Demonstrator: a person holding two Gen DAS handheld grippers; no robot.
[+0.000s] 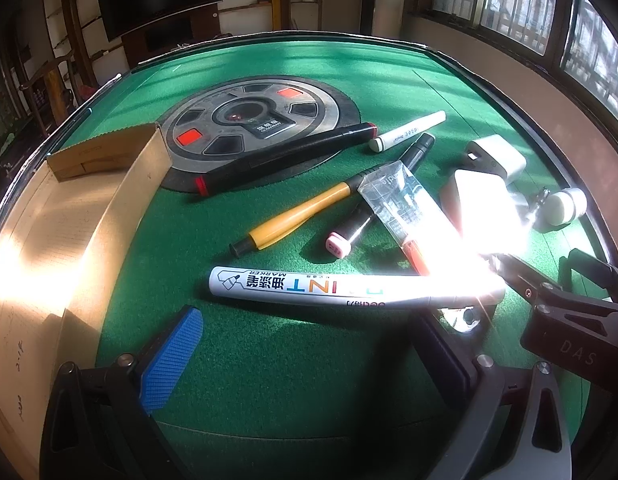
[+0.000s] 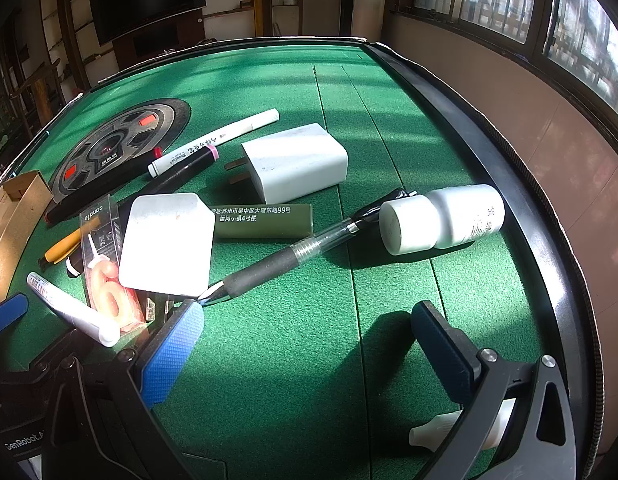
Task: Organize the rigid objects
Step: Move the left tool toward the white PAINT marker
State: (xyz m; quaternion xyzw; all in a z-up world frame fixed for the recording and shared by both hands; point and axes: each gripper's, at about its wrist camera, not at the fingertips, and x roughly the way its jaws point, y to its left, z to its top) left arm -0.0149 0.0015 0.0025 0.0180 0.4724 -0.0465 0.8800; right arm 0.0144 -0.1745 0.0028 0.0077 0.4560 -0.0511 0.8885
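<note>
Pens and small items lie scattered on the green felt table (image 1: pixel 269 360). In the left wrist view a white paint marker (image 1: pixel 309 286) lies just ahead of my open left gripper (image 1: pixel 309 356), with an orange pen (image 1: pixel 297 214), a long black marker (image 1: pixel 287 158), a pink-capped marker (image 1: pixel 349 232) and a clear candle pack (image 1: pixel 397 200) beyond. In the right wrist view my open right gripper (image 2: pixel 309 352) hovers over bare felt; a black gel pen (image 2: pixel 285 258), a white bottle (image 2: pixel 441 218), a white charger (image 2: pixel 297 162) and a white square block (image 2: pixel 167 242) lie ahead.
An open cardboard box (image 1: pixel 49 240) stands at the left. A round metal disc (image 1: pixel 253 120) is set in the table's centre. A raised black rim (image 2: pixel 509 184) borders the table at right. A small white piece (image 2: pixel 437 432) lies under my right finger. Sun glare washes out the right of the left wrist view.
</note>
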